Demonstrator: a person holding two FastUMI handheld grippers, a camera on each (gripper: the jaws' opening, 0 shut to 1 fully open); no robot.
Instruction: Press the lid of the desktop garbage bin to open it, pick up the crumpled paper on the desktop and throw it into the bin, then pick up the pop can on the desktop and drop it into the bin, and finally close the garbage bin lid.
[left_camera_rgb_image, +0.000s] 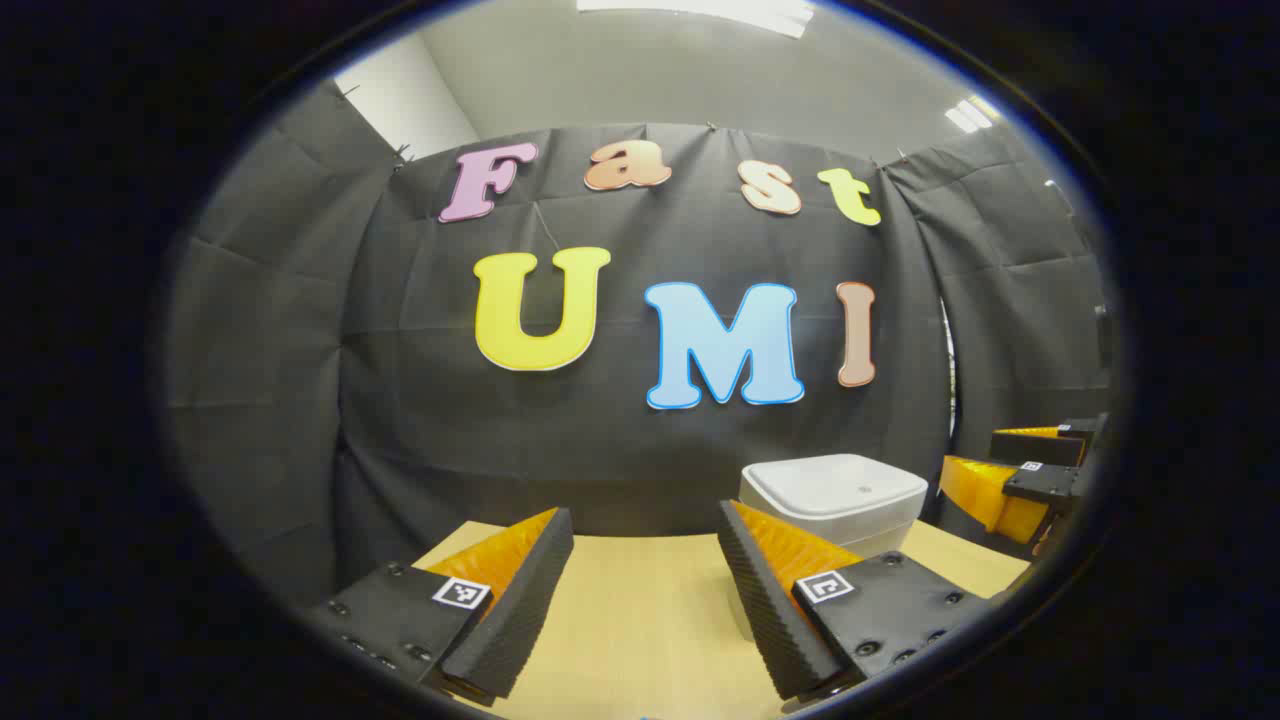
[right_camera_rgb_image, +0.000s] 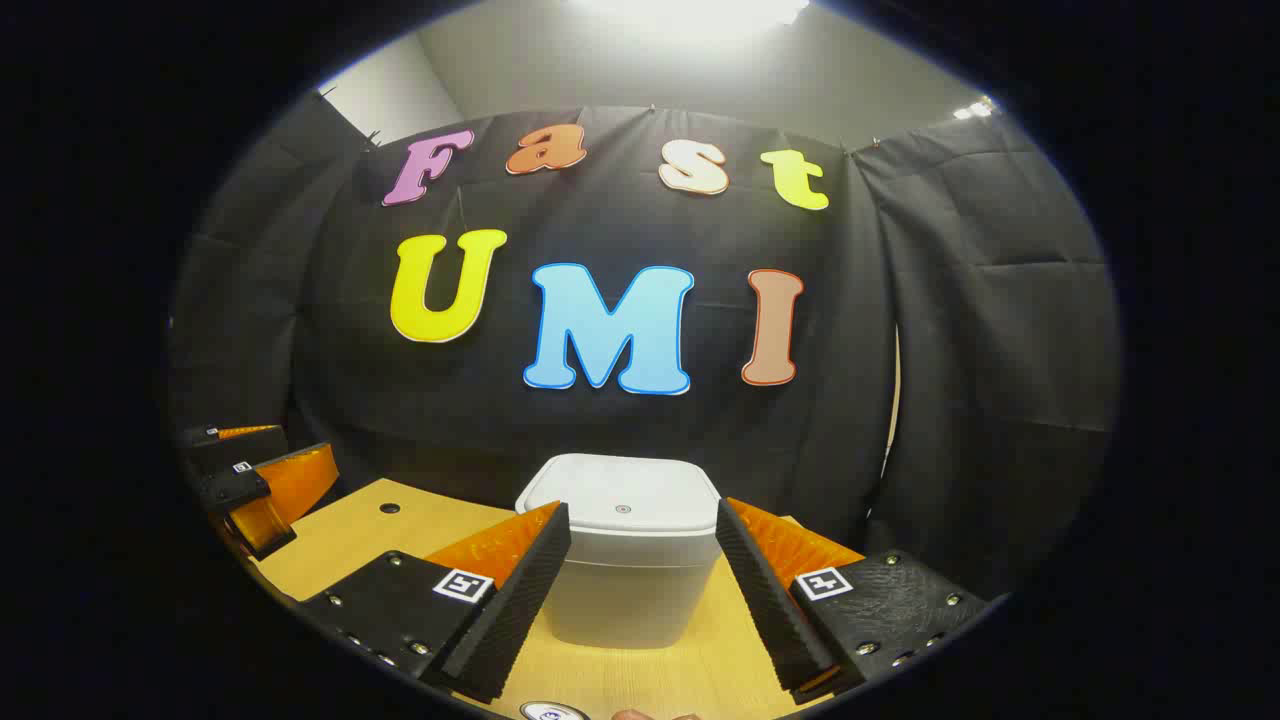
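light wooden table (right_camera_rgb_image: 350, 535), pale grain, with a small dark round hole (right_camera_rgb_image: 389, 508) near its left side in the right gripper view. black cloth wall (left_camera_rgb_image: 400, 400) behind, hung in creased panels that wrap round both sides. grey ceiling (left_camera_rgb_image: 650, 70) above, with a bright light fixture (left_camera_rgb_image: 700, 10) overhead.

Garbage bin (right_camera_rgb_image: 632, 560) smooth matt white plastic, lid (right_camera_rgb_image: 622, 497) slight sheen. Table (right_camera_rgb_image: 352, 528) light wood-grain, smooth. Booth wall (right_camera_rgb_image: 1000, 330) matt black cloth, creased. Finger pads (right_camera_rgb_image: 515, 600) ribbed, matt.
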